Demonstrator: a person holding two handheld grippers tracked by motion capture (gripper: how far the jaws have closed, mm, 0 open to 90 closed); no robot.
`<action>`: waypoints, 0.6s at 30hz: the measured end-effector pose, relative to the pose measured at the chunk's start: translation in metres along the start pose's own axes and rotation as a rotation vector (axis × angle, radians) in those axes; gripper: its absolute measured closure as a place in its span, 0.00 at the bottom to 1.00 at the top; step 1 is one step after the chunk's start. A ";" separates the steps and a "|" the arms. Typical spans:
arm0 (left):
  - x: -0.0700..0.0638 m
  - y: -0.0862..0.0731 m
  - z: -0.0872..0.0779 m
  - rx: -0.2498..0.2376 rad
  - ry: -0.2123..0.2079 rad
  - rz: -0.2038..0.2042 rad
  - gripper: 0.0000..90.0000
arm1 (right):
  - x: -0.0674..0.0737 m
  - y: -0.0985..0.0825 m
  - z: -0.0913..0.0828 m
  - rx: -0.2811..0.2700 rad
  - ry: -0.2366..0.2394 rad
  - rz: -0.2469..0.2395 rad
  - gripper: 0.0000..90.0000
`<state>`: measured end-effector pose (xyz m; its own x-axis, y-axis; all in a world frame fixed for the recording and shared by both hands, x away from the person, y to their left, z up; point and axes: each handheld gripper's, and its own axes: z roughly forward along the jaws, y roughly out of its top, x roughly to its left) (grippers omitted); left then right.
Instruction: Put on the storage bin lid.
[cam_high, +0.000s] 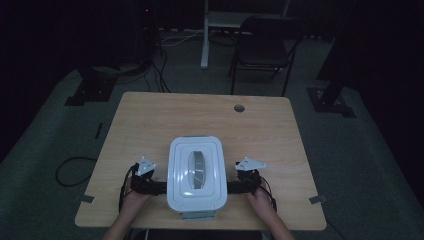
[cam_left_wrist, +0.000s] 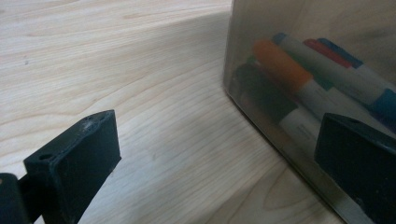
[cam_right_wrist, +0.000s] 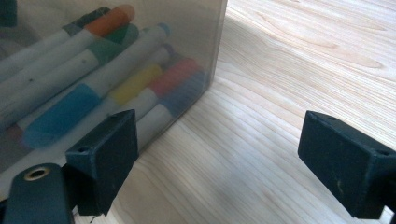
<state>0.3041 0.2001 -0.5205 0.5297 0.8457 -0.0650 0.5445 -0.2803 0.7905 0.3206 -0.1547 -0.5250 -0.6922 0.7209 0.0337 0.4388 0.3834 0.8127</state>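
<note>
The table (cam_high: 150, 120) carries a box (cam_high: 195, 172) with a white lid, lying between the two grippers near the person's edge. The left gripper (cam_high: 159, 188) sits just at the box's left side, jaws spread wide and holding nothing; in its own view the clear wall (cam_left_wrist: 261, 28) stands ahead to the right. The right gripper (cam_high: 231, 187) sits at the opposite side, jaws likewise wide apart and empty. Markers (cam_right_wrist: 93, 88) lie inside, behind the wall close to its jaws.
</note>
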 end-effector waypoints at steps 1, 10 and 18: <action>-0.001 0.001 0.001 0.004 -0.001 0.006 0.01 | -0.001 -0.001 -0.001 0.001 -0.002 0.000 0.13; -0.014 0.014 0.018 0.009 -0.028 0.028 0.01 | -0.016 -0.005 -0.011 0.001 -0.048 0.024 0.14; -0.022 0.021 0.028 0.011 -0.050 0.045 0.01 | -0.028 -0.010 -0.020 0.000 -0.052 0.046 0.14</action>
<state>0.3219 0.1628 -0.5196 0.5854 0.8085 -0.0600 0.5264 -0.3227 0.7866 0.3245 -0.1904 -0.5225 -0.6410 0.7665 0.0405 0.4692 0.3495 0.8110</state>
